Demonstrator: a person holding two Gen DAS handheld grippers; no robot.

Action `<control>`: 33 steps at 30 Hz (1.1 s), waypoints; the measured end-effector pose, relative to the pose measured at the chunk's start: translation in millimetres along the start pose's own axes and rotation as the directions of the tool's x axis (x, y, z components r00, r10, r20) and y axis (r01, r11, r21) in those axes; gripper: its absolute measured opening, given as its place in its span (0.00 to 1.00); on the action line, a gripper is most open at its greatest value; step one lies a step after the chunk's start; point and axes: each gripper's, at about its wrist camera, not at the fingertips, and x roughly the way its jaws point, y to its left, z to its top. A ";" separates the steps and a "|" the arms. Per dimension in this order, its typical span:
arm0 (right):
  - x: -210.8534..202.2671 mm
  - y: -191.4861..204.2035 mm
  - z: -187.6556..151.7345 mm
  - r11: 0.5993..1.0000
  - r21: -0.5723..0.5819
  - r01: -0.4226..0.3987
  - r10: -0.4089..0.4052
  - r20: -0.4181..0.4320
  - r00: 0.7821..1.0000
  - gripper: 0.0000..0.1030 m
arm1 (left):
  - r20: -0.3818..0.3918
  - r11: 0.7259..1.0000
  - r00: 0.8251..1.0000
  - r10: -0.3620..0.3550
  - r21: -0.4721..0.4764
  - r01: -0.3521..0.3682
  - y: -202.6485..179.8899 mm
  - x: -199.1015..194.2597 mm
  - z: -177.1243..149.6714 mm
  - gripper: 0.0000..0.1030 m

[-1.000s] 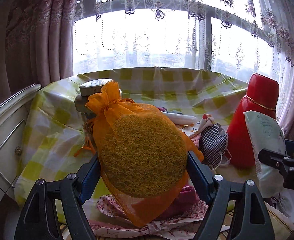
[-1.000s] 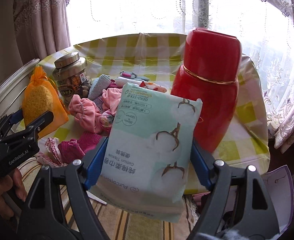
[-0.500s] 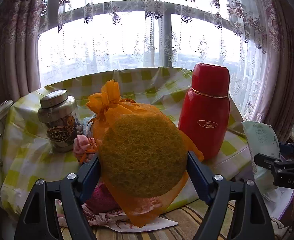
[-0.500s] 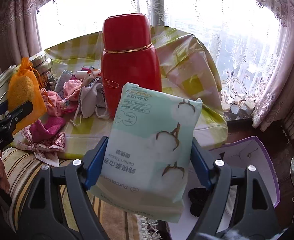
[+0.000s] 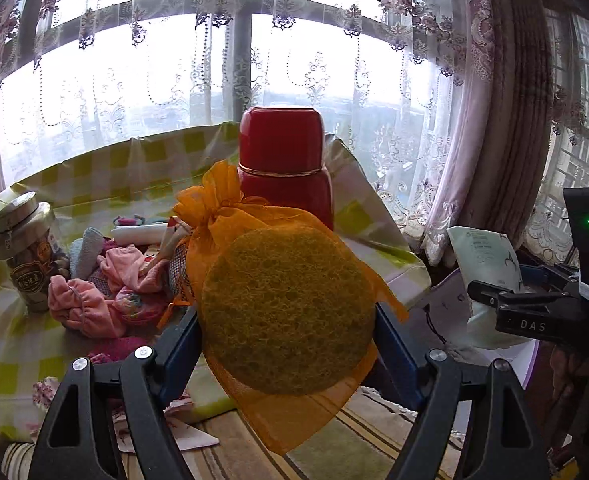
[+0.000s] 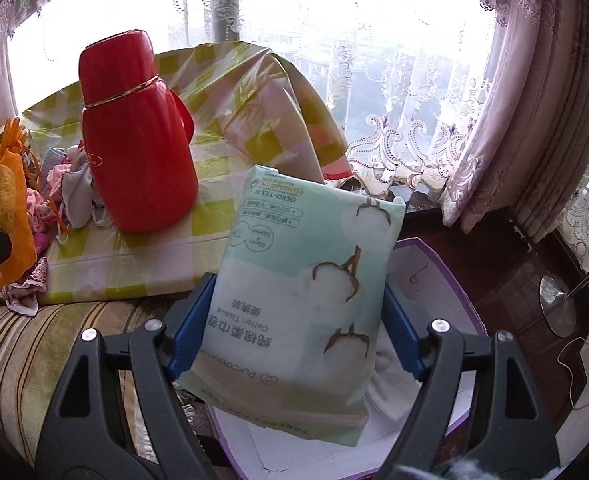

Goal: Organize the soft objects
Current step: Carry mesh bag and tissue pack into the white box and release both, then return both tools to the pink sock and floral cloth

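My left gripper is shut on an orange mesh bag with a round yellow sponge, held in the air near the table's right end. The bag also shows at the left edge of the right wrist view. My right gripper is shut on a pale green cotton tissue pack, held over a white box with a purple rim on the floor. The pack also shows at the right of the left wrist view. A heap of pink and patterned cloths lies on the table.
A red thermos stands on the green-checked tablecloth. A glass jar with a metal lid stands at the table's left. A striped sofa edge lies in front. Curtains and a window are behind. A lamp base stands on the dark floor.
Both grippers have swung right with their loads. The tissue pack now hangs over the purple-rimmed box, and the thermos has shifted left in both views.
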 end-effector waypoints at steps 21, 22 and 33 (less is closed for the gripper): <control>-10.4 -67.1 -1.9 0.987 0.101 0.123 -0.123 -0.010 0.992 0.82 | -0.175 0.929 0.917 -0.358 0.037 0.369 -105.7 46.6 1.0 0.85; -10.6 -66.7 -1.9 0.988 0.100 0.122 -0.122 -0.010 0.993 0.82 | -0.185 0.930 0.917 -0.354 0.038 0.366 -105.7 49.1 0.6 0.85; -13.6 -46.4 0.6 0.995 0.062 0.077 -0.077 -0.007 0.997 0.83 | -0.159 0.955 0.941 -0.298 -0.037 0.295 -60.1 47.1 3.9 0.85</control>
